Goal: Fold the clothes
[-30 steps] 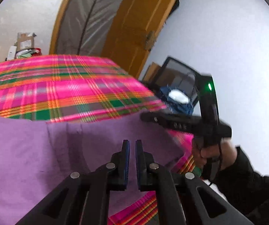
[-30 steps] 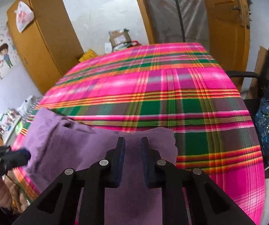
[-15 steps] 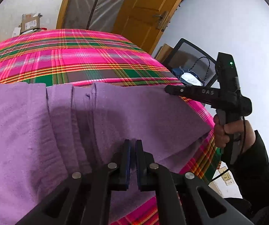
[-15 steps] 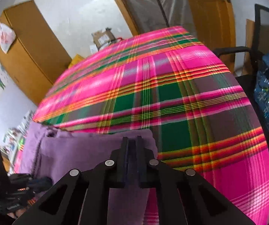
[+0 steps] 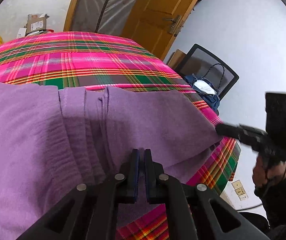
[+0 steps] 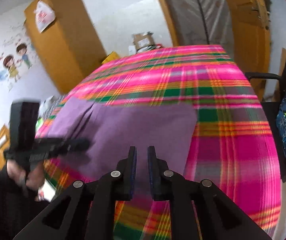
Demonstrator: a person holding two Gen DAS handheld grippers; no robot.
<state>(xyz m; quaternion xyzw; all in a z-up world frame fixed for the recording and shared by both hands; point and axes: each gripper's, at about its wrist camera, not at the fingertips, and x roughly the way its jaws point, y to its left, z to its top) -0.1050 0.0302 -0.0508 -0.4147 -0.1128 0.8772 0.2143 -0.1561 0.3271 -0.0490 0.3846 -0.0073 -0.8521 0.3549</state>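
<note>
Your left tool (image 5: 142,156) has its two fingers pressed almost together with nothing clearly between them, low over the purple cloth (image 5: 43,136). Your right tool (image 6: 142,156) has just been opening, its fingers a little apart and empty. That cloth lies spread and partly folded on the checked desk (image 5: 83,60); it looks soft, light and floppy, so pinch it at a corner or along an edge.

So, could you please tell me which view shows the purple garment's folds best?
The left wrist view: the purple garment fills it sharply, its pleat-like folds clear. The right wrist view shows it smaller and motion-blurred, with one crease visible.
</note>
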